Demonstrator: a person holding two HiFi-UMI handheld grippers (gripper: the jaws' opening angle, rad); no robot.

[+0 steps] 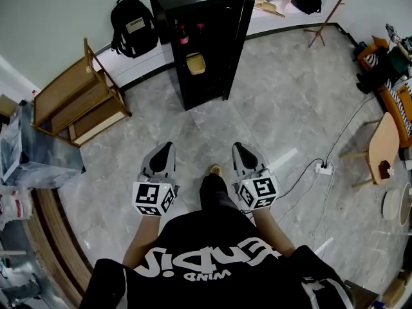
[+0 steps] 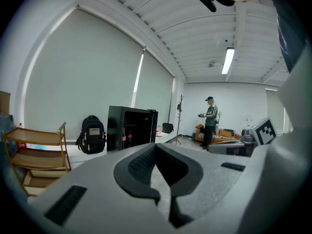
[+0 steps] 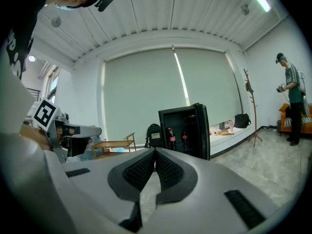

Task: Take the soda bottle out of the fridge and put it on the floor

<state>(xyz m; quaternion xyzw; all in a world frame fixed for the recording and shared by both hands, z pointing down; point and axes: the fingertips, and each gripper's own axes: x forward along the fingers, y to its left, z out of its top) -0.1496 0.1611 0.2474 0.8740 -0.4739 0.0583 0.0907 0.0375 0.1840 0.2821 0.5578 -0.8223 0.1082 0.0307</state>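
Note:
The black fridge [image 1: 206, 37] stands open at the far wall, a few steps ahead of me. Two dark soda bottles with red labels [image 1: 183, 35] stand side by side on a shelf inside it; they also show small as soda bottles [image 3: 171, 138] in the right gripper view and soda bottles [image 2: 125, 133] in the left gripper view. My left gripper [image 1: 166, 149] and right gripper [image 1: 239, 148] are held low in front of my body, side by side, pointing toward the fridge. Both are shut with nothing between the jaws, far from the bottles.
A wooden shelf trolley [image 1: 77, 102] stands at the left, a black backpack [image 1: 134, 24] against the wall beside the fridge. A power strip with cables [image 1: 324, 168] lies on the floor to the right, near a wooden side table [image 1: 383, 143]. Another person [image 2: 209, 121] stands far off.

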